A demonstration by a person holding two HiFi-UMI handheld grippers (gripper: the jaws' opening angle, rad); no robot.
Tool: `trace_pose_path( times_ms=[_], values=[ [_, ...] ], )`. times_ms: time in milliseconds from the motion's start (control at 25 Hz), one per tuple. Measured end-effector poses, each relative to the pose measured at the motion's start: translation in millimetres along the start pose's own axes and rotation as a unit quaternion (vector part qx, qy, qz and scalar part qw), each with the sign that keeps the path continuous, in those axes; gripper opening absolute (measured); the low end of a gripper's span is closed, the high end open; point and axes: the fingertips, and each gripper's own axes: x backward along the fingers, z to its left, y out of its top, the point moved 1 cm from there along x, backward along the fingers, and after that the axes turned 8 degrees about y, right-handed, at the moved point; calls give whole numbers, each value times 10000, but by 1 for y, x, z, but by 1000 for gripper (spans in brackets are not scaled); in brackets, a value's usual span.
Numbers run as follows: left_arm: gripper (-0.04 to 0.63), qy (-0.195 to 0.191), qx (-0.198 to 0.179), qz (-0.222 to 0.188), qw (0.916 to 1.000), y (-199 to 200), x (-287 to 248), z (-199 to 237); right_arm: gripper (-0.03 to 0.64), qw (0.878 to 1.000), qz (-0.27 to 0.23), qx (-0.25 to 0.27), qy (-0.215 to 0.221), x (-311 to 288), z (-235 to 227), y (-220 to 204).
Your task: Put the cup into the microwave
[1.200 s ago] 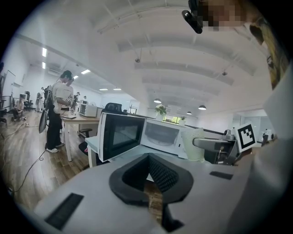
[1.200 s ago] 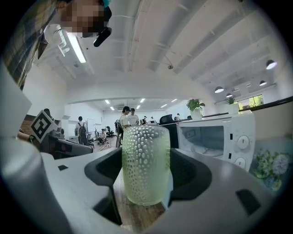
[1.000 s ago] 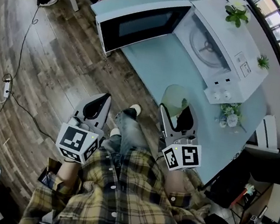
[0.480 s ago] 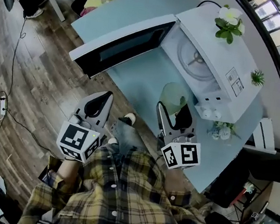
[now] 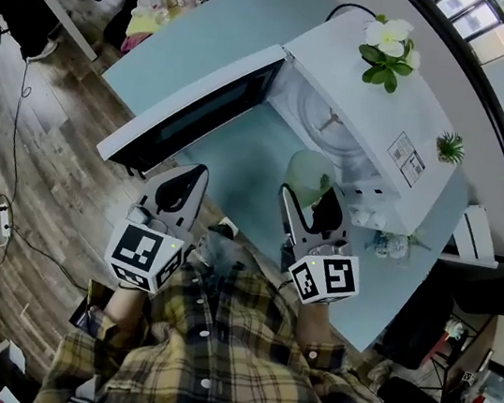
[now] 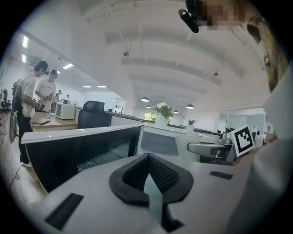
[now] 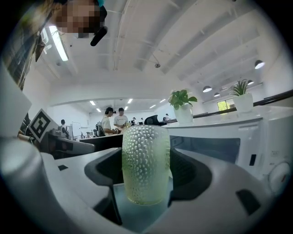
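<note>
Looking down from the head view, the right gripper (image 5: 310, 194) has its fingers closed round the pale green cup (image 5: 309, 169), one on each side of it. The cup is in front of the open microwave (image 5: 363, 100), over the light blue table (image 5: 229, 45), and not yet inside the cavity. The microwave door (image 5: 190, 110) swings out wide to the left. The left gripper (image 5: 197, 176) hangs beside the door's lower edge with nothing in it, and a potted plant (image 5: 388, 42) sits on top of the oven.

Over to the left gripper view: the jaws are pressed together, no gap, nothing between them. The dark door (image 6: 78, 153) fills the left side and the other gripper's marker cube (image 6: 241, 139) shows at right.

Now the right gripper view: the dimpled cup (image 7: 145, 164) stands upright between the jaws, gripped on both sides, with the microwave front (image 7: 247, 137) just to its right.
</note>
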Motion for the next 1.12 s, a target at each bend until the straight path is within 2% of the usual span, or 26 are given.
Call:
trace_pose_path(
  times_ms=[240,520,840,1000,1120],
  values=[
    [-11,-181,-124,-78,9997,7,-17,-1,327,9997,-100,21,-243,-3,-15,5],
    [-11,-639,-251,-91,9976,17,-41,-20,327,9983,-203,9,-554,10,-25,13],
    [-11,-1368,-442,36,9896,27,-75,-39,327,9924,-361,-82,-1176,22,-36,19],
    [-11,-1772,-552,168,9825,32,-90,-46,327,9874,-377,-161,-1531,24,-40,21],
    [-11,-1930,-593,222,9792,33,-98,-51,327,9850,-416,-177,-1665,23,-45,22]
  ],
)
